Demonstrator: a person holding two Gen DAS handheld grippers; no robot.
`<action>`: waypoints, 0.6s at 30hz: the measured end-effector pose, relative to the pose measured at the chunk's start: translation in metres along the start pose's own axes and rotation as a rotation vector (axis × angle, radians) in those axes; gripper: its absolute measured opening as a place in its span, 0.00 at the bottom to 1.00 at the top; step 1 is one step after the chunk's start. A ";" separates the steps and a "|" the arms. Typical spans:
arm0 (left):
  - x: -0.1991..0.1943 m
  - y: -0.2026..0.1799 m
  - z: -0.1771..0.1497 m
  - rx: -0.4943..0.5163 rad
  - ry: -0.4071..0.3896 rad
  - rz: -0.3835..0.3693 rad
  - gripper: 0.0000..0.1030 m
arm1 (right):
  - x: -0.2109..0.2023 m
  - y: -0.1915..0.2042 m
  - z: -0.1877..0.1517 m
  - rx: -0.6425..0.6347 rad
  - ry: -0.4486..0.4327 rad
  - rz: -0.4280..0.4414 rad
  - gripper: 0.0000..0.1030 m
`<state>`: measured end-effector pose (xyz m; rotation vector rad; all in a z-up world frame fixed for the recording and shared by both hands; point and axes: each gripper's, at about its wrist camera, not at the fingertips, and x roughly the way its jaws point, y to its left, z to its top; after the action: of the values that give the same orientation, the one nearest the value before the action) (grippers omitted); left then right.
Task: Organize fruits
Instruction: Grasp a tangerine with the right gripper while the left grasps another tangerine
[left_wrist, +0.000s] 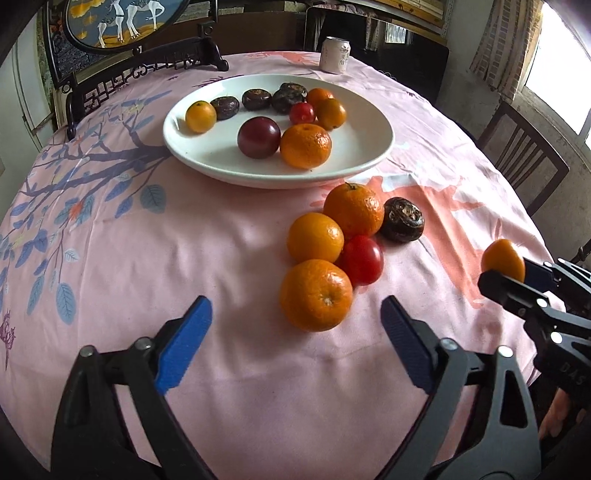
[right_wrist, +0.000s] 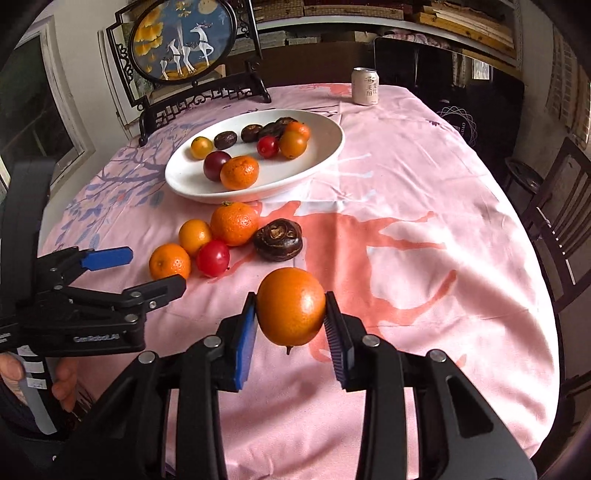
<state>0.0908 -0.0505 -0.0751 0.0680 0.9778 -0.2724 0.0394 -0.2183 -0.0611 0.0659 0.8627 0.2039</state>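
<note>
A white plate (left_wrist: 369, 155) (right_wrist: 325, 155) holds several oranges, red fruits and dark brown fruits. In front of it on the pink cloth lie a mandarin (left_wrist: 316, 295), a smooth orange (left_wrist: 315, 237), a second mandarin (left_wrist: 354, 210), a red fruit (left_wrist: 364, 260) and a dark brown fruit (left_wrist: 402, 219). My left gripper (left_wrist: 295, 301) is open, its blue pads on either side of the nearest mandarin (right_wrist: 170, 261) without touching it. My right gripper (right_wrist: 291, 310) is shut on a small orange (right_wrist: 291, 306) (left_wrist: 502, 258), held above the cloth to the right of the pile.
A drinks can (left_wrist: 335, 54) stands at the table's far edge. A framed deer picture on a dark stand (right_wrist: 184, 40) sits at the back left. A wooden chair (left_wrist: 524, 155) stands to the right. A person's hand (right_wrist: 62, 384) grips the left tool.
</note>
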 end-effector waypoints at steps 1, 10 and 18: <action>0.004 -0.001 0.001 0.007 0.017 -0.015 0.50 | -0.001 -0.002 -0.001 0.005 -0.003 0.004 0.35; -0.005 0.003 0.000 -0.018 -0.004 -0.044 0.39 | -0.002 0.003 0.000 0.003 -0.007 0.037 0.35; -0.017 0.008 0.003 -0.029 -0.026 -0.051 0.39 | 0.001 0.012 0.006 -0.020 0.001 0.040 0.35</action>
<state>0.0861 -0.0398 -0.0602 0.0130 0.9579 -0.3054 0.0429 -0.2060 -0.0564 0.0642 0.8603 0.2502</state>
